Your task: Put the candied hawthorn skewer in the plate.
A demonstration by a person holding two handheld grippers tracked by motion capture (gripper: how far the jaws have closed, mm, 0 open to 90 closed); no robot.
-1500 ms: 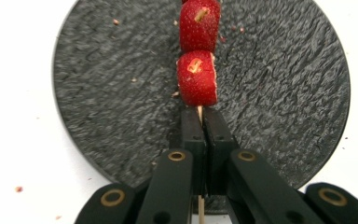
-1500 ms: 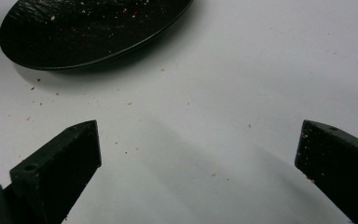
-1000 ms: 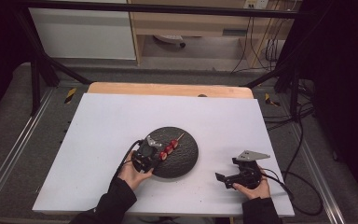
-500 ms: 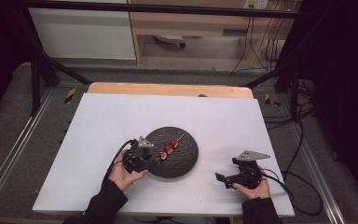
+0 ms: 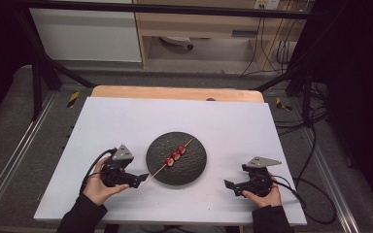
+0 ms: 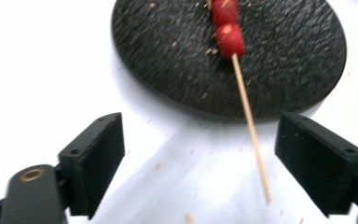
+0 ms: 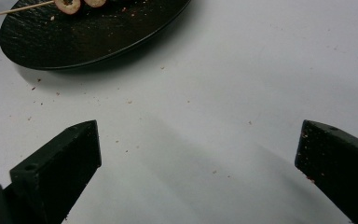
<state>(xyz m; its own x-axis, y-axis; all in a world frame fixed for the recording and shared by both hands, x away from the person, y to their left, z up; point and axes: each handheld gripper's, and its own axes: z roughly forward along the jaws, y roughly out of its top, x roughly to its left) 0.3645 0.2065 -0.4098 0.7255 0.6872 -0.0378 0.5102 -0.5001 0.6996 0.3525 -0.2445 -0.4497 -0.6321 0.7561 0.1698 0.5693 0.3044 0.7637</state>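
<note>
A black round plate (image 5: pixel 193 167) lies mid-table with a wooden skewer (image 5: pixel 175 156) of three red pieces across it. The bare stick end juts over the plate's near-left rim. My left gripper (image 5: pixel 139 179) sits just left of the plate, pointing at it. Its jaws have just been opening and stand open. In the left gripper view the stick (image 6: pixel 250 126) lies between the jaws of the left gripper (image 6: pixel 200 161), nearer the right one and untouched, with the plate (image 6: pixel 168 60) ahead. My right gripper (image 5: pixel 230 186) rests open to the right of the plate. Nothing lies between the jaws of the right gripper (image 7: pixel 196 156).
The white tabletop (image 5: pixel 126 121) has a wooden strip (image 5: pixel 175 92) along its far edge. Crumbs (image 7: pixel 126 100) dot the surface near the plate (image 7: pixel 74 42). Black frame bars and cables (image 5: pixel 311 145) run beside the table at the right.
My left gripper has let go of the skewer, opened its jaws and drawn back leftward off the plate. The skewer stays on the plate. The right gripper has not moved.
</note>
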